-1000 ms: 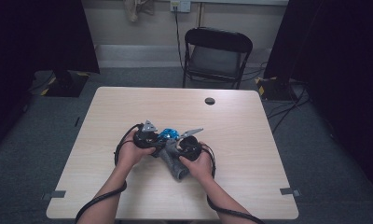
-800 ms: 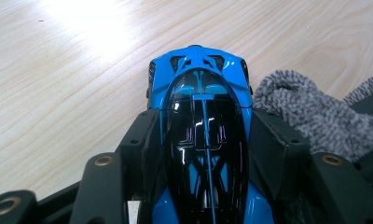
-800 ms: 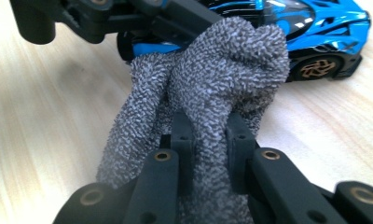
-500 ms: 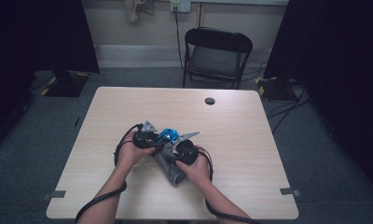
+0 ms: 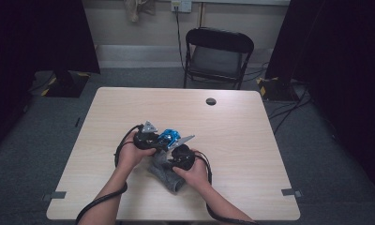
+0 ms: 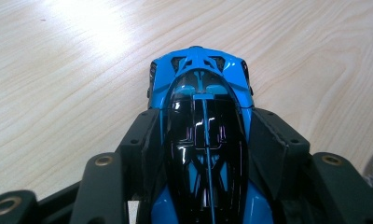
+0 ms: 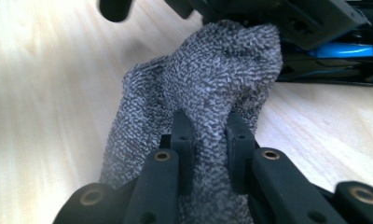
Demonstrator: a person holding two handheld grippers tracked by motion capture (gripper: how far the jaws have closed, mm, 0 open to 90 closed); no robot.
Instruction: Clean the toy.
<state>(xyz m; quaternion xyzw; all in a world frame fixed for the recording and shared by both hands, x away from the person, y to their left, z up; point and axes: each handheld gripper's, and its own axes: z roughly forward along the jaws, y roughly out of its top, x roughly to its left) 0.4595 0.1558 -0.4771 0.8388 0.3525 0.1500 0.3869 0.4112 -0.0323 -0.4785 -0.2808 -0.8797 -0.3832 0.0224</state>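
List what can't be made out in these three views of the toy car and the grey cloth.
- Blue toy car: wheels and underside hidden, left gripper view, by its own body and the left gripper clamped on its sides.
- Grey cloth: far end hidden, right gripper view, behind the left gripper; near end cut off by the bottom edge behind the right gripper.
- Small dark round thing: too small to identify, high view.

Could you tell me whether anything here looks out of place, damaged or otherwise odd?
Nothing stands out: the left tongs clamp an intact blue toy car, and the right tongs pinch a bunched grey cloth against it.
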